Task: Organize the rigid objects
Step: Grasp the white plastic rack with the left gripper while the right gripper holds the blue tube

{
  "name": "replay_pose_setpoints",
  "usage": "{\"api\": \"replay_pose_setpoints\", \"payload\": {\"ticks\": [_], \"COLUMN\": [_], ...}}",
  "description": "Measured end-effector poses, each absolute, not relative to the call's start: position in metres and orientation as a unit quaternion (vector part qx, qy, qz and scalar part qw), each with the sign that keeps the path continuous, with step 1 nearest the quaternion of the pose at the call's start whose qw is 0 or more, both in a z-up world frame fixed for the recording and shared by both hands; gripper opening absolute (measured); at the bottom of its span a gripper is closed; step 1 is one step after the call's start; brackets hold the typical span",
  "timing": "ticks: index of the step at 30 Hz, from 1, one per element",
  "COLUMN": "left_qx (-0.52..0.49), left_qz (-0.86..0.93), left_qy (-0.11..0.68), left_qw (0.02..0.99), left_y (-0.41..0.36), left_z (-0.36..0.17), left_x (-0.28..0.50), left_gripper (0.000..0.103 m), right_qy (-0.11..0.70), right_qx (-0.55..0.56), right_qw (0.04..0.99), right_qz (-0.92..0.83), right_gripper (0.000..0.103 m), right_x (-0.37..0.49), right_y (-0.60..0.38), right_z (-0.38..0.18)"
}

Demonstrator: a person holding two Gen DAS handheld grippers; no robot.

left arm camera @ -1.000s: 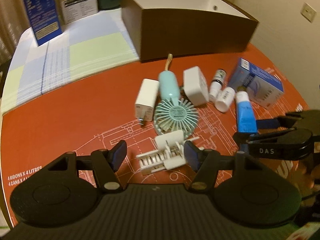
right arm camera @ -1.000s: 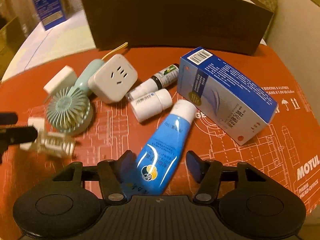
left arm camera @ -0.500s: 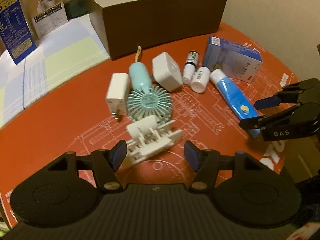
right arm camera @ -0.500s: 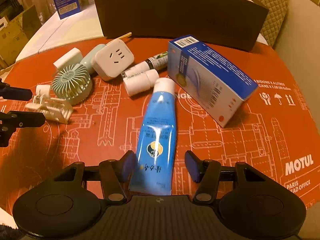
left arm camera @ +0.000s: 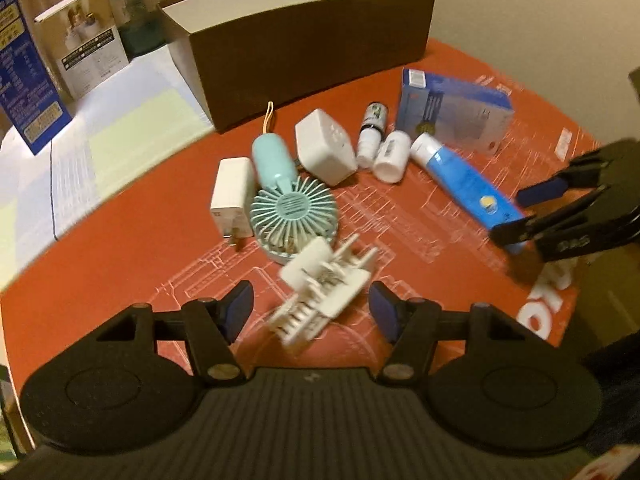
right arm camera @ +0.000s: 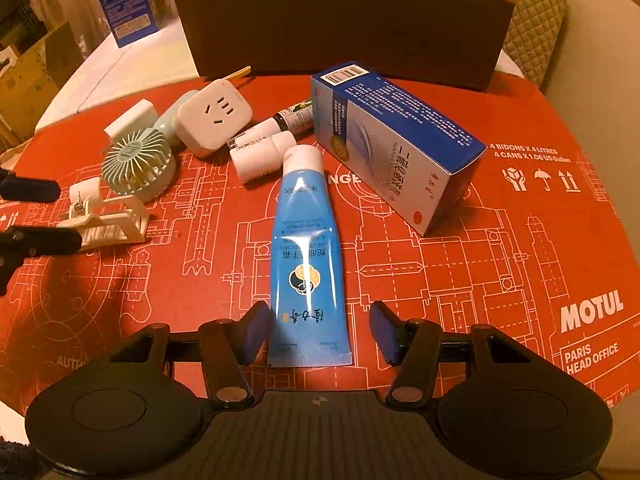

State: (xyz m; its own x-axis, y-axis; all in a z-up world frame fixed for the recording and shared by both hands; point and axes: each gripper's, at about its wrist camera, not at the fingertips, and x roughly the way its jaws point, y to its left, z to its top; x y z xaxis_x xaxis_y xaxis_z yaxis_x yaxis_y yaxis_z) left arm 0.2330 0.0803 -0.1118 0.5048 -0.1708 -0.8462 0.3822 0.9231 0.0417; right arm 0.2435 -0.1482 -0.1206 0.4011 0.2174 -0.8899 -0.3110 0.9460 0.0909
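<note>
Two hand-held grippers are held spread, nothing pinched. Between the fingers of the right hand-held gripper (right arm camera: 316, 334) lies the crimped end of the blue tube (right arm camera: 306, 256); its long axis runs straight ahead, white cap pointing toward the brown box (right arm camera: 344, 28). A square, centred squeeze low on the tube is advised. The white clip (left arm camera: 324, 290) is bracketed by the left hand-held gripper (left arm camera: 311, 310), lying diagonally on the tabletop (right arm camera: 500, 280).
</note>
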Motion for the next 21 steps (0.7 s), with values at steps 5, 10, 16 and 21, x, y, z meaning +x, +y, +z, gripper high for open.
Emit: {"api": "replay_pose_setpoints", "payload": {"ticks": [5,10,16,21], "left_qx": [0.107,0.091,0.058,0.076], "left_qz": [-0.167,-0.154,-0.135,-0.141], "left_qy": [0.465,0.468,0.486,0.477], "left_qw": [0.863,0.865,0.861,0.864], "left_y": [0.075,0.068,0.058,0.055], "left_z": [-0.118,-0.12,-0.121,-0.12], "left_x": [0.237,0.234,0.229,0.228], "left_gripper": [0.06,0.052,0.045,0.051], "right_qy": [0.524,0.524,0.524,0.523], "right_qx": [-0.042,-0.037,-0.036,-0.037], "right_qw": [0.835,0.835,0.835,0.835], "right_qz": [0.162,0.165,0.167,0.169], "right_gripper": [0.053,0.053,0.053,0.053], "right_x": [0.244,0.243,0.244,0.243], "right_y": [-0.149,-0.151,-0.151,-0.151], "right_z": [-0.121,-0.121,-0.12,-0.12]}}
